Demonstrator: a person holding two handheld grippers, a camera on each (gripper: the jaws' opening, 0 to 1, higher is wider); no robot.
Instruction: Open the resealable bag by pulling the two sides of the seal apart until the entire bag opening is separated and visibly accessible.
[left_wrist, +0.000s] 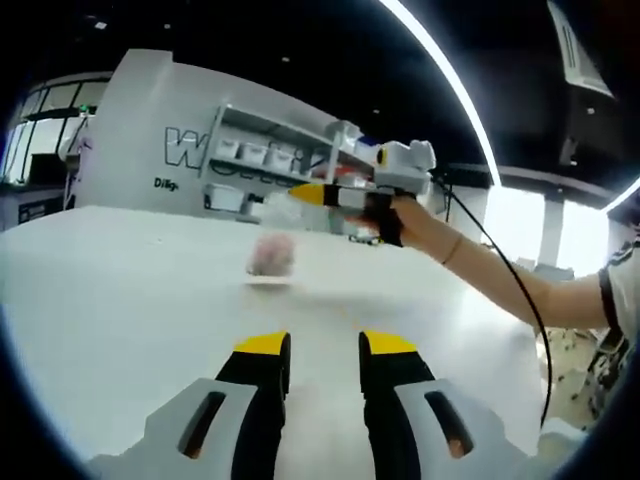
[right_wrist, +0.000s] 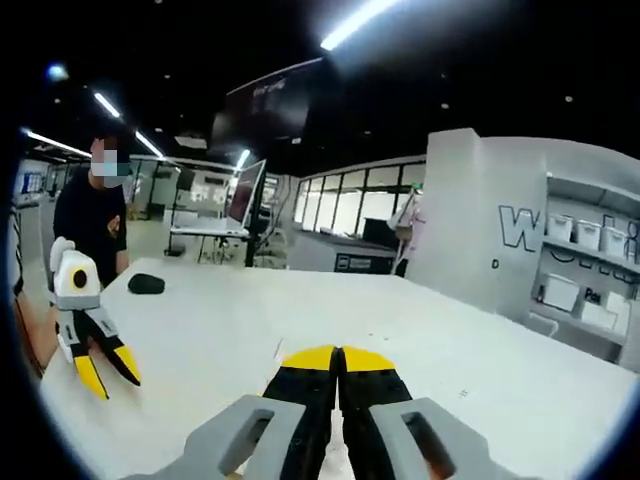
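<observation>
In the left gripper view, the left hand-held gripper (left_wrist: 325, 365), grey-bodied with black jaws tipped in yellow, is reaching forward low over the broad white surface (left_wrist: 120, 290), its jaws standing apart with a clear gap of bare surface between them and nothing in their grasp. Ahead of those jaws, well apart from them, the small clear resealable bag with pinkish contents (left_wrist: 271, 257) is lying on the surface, blurred. To the right of the bag and higher, the right hand-held gripper (left_wrist: 300, 192) is hovering in the air, its yellow tips pointing leftward above and just past the bag without touching it; a person's bare forearm (left_wrist: 480, 265) is stretching in from the right edge, the hand (left_wrist: 392, 218) wrapping around the grip, and a black cable (left_wrist: 515, 285) is trailing down from it.

In the right gripper view, the left hand-held gripper (right_wrist: 108, 368) is angling downward at the surface's (right_wrist: 330, 310) left edge, jaws spread. Right of it, the right hand-held gripper's (right_wrist: 337, 362) jaws are pressing together, tips meeting, holding nothing.
</observation>
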